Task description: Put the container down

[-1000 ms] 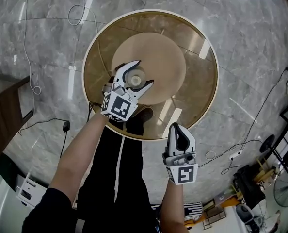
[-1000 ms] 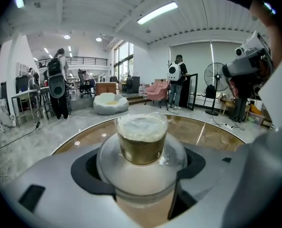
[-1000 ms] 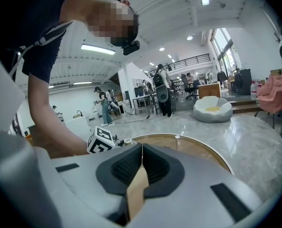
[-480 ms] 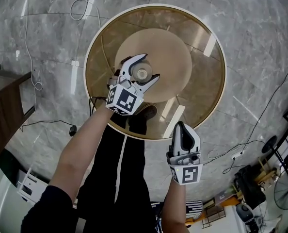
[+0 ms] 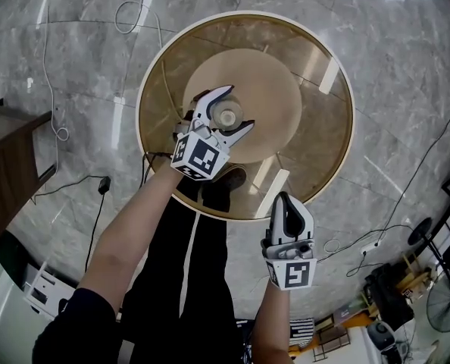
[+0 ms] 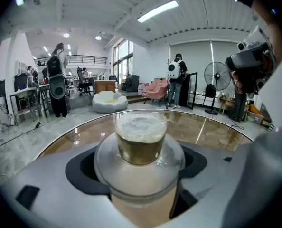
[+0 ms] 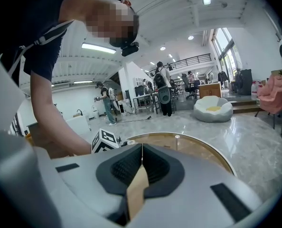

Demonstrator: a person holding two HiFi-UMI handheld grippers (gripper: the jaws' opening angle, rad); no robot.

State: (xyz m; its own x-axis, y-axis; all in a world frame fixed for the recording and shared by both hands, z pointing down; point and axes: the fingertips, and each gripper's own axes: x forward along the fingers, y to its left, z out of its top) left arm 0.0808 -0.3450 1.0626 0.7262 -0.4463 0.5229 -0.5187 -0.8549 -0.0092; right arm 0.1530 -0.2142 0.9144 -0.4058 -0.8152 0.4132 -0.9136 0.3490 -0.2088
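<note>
Grey marble floor (image 5: 392, 67) surrounds a round glass table (image 5: 320, 139) with a pale rim and a tan disc (image 5: 274, 82) showing through at its centre.

1. Container (image 5: 226, 114): a clear vessel with a wide body and a narrower neck. It stands upright over the near-left part of the tan disc, well inside the table rim. Whether its base touches the glass cannot be determined.
2. Left gripper (image 5: 239, 106): both jaws are closed against the wide body of the container, one on each side, with the neck rising above them. The gripper's marker cube sits just inside the near-left rim.
3. Table surface: bare glass runs from the container to the rim on the far and right sides. The near-left edge is the closest edge to the container.
4. Right gripper (image 5: 283, 199): jaws pressed together with nothing between them. It hangs over the floor, just outside the near rim and well apart from the left gripper.
5. Floor: loose cables (image 5: 47, 67) lie to the left of the table and a dark wooden cabinet (image 5: 5, 173) stands at the left edge.
</note>
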